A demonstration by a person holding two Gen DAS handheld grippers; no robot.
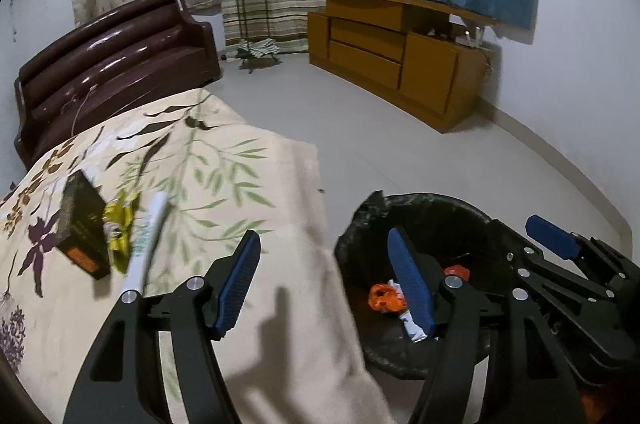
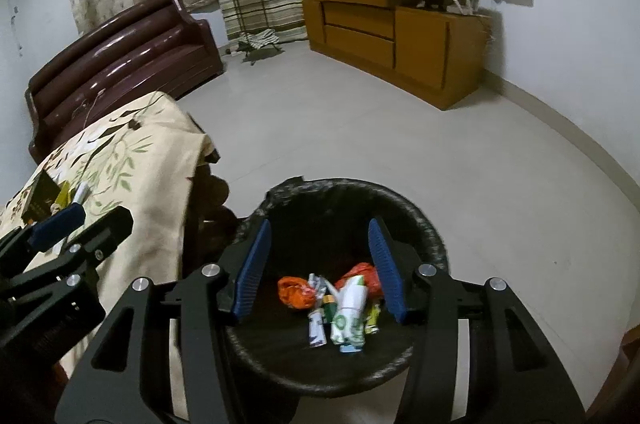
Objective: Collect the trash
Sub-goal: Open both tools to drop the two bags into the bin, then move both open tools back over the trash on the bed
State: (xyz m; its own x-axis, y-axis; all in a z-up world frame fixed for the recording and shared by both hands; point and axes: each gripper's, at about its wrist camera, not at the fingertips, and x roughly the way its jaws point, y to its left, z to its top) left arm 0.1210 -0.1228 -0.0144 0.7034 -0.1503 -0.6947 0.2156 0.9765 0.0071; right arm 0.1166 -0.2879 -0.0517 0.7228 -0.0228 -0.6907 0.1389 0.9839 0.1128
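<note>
Some trash is in, some is left.
Our right gripper (image 2: 320, 272) and left gripper (image 1: 324, 280) have released fingers; bin (image 2: 424, 224) holds wrappers (image 2: 348, 308), three things (image 1: 120, 236) wait on the desk (image 1: 224, 167) at nine o'clock.

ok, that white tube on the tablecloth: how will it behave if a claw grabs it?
The white tube looks long and round, so it may roll on the tablecloth if nudged sideways. It seems slim and probably light. Its smooth surface could slip between pads, so gripping across the middle seems safest.

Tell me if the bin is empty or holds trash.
Holds trash: the bin has wrappers lying on its bottom, well below the rim. Not full.
</note>
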